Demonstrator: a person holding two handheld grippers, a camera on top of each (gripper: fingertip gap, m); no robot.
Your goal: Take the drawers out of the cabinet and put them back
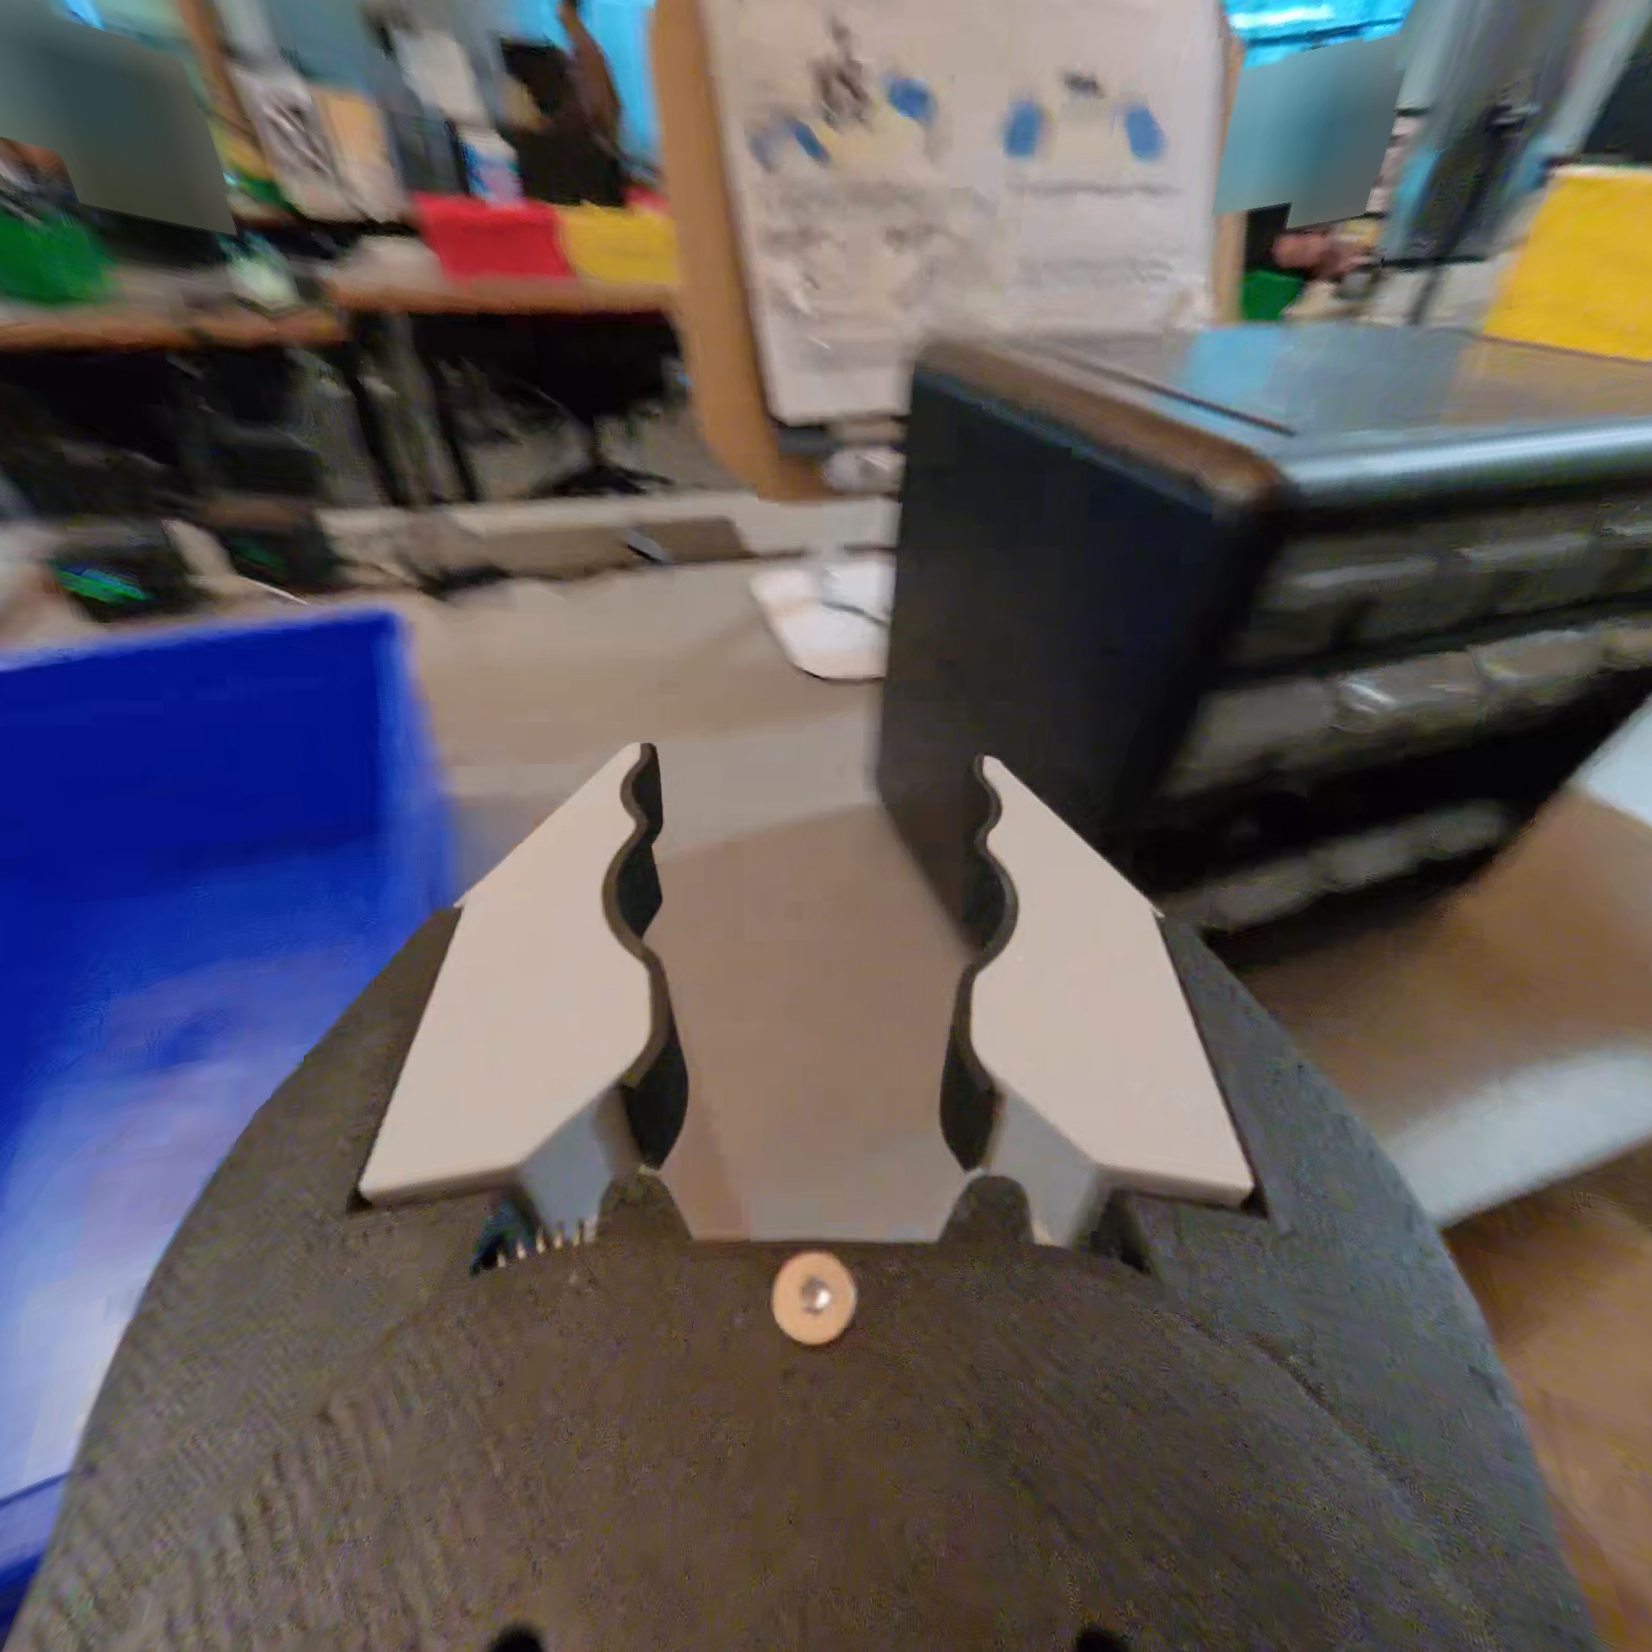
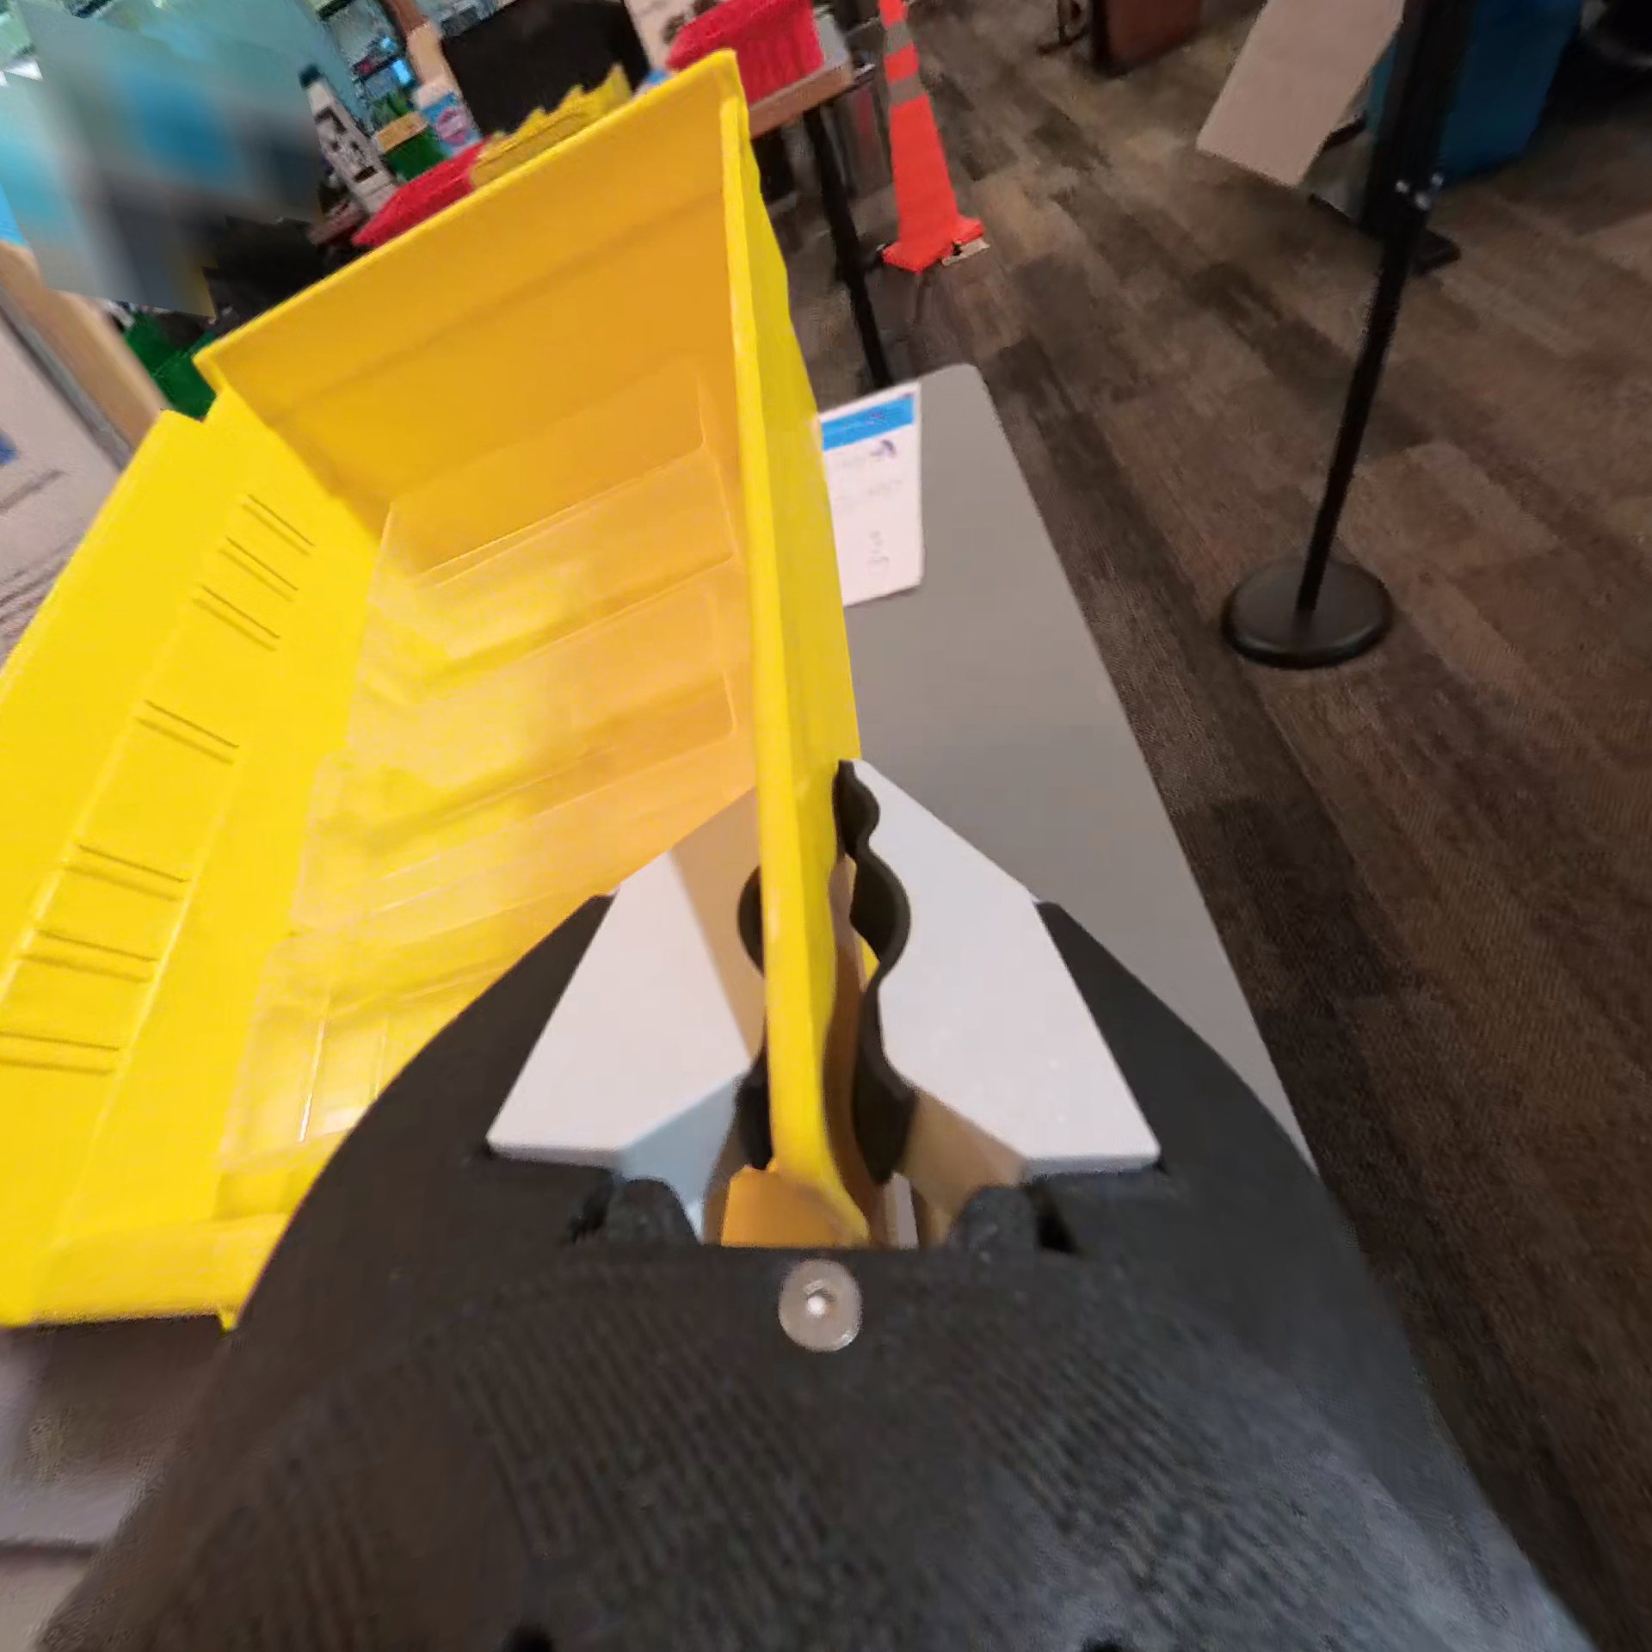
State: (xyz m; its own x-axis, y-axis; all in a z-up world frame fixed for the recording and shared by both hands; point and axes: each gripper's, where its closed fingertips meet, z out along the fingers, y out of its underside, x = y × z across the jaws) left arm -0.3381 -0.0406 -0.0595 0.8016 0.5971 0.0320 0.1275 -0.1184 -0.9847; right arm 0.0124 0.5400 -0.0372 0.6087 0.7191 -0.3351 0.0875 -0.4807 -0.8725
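The black cabinet stands on the table to the right in the left wrist view, with rows of clear drawers in its front. My left gripper is open and empty, just left of the cabinet's near corner and above the table. My right gripper is shut on the right wall of a yellow bin, which appears tilted. Several clear plastic drawers lie inside that bin. The left wrist view is motion-blurred.
A blue bin sits close on the left. The yellow bin also shows beyond the cabinet. A sheet of paper lies on the grey table. A black stanchion and an orange cone stand on the floor to the right.
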